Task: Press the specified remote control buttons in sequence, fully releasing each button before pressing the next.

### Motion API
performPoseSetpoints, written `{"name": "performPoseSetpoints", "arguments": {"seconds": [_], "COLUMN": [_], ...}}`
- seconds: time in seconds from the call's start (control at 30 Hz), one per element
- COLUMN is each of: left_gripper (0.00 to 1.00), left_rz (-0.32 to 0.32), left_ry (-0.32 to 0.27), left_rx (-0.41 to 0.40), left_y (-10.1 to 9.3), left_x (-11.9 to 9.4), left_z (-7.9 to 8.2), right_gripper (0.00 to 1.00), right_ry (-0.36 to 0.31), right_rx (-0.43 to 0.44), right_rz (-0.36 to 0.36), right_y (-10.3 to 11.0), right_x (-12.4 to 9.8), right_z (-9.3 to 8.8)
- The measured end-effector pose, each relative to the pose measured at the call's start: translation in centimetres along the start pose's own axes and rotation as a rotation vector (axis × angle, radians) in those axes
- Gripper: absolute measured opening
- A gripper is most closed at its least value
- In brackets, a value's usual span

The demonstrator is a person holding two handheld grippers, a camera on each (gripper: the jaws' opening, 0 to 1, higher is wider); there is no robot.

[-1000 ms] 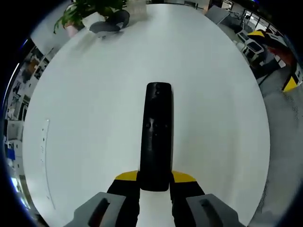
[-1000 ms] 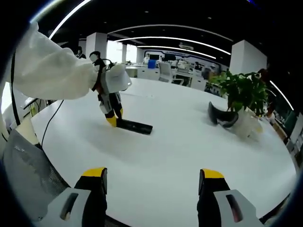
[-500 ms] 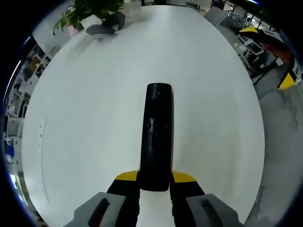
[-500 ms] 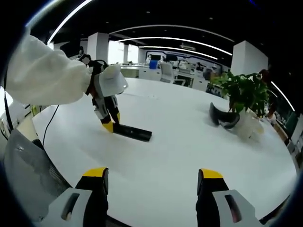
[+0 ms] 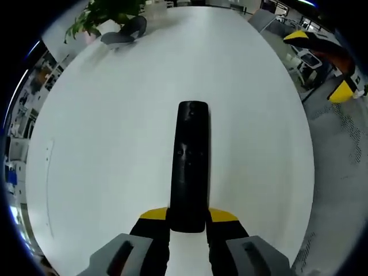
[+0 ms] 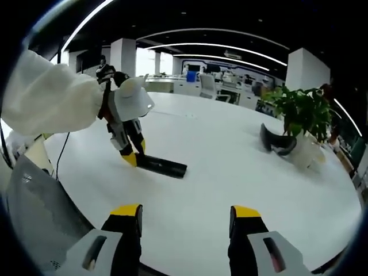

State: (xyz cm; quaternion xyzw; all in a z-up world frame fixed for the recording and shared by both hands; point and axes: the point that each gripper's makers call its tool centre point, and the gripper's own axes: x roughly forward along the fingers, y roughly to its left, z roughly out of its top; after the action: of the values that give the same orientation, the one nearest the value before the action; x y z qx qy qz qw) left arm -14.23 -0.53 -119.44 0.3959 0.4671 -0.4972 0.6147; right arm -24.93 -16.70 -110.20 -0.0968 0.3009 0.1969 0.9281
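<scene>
The black remote control is lying flat on the white table, its near end pinched between the yellow-tipped jaws of the left gripper, which is gripping it tight. From the right gripper view, that remote is sitting left of centre with the left gripper angling down onto its end, a white sleeve behind it. The right gripper is hovering over the table edge, jaws apart and holding nothing. Far off, a potted plant is standing beside a dark curved object.
</scene>
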Motion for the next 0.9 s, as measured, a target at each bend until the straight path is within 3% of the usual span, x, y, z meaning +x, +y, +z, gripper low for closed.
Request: {"name": "performPoseSetpoints", "arguments": {"seconds": [0.2, 0.37, 0.7, 0.9], "left_gripper": [0.23, 0.23, 0.24, 0.24], "left_rz": [0.0, 0.0, 0.001, 0.006], "left_ry": [-0.006, -0.002, -0.042, -0.056], "left_rx": [-0.006, 0.001, -0.024, -0.05], "left_y": [-1.5, -2.8, -5.6, -7.1], "left_x": [-0.1, -0.2, -0.4, -0.6], "left_z": [-0.2, -0.5, -1.1, -1.4], "right_gripper": [0.46, 0.43, 0.23, 0.17], "right_ry": [0.013, 0.022, 0.061, 0.061], "right_rx": [0.002, -0.017, -0.015, -0.015], "right_rz": [0.029, 0.03, 0.063, 0.067], "right_y": [0.5, 0.7, 1.3, 1.5], "right_x": [0.1, 0.0, 0.0, -0.1], "right_z": [-0.2, -0.3, -0.8, -0.8]}}
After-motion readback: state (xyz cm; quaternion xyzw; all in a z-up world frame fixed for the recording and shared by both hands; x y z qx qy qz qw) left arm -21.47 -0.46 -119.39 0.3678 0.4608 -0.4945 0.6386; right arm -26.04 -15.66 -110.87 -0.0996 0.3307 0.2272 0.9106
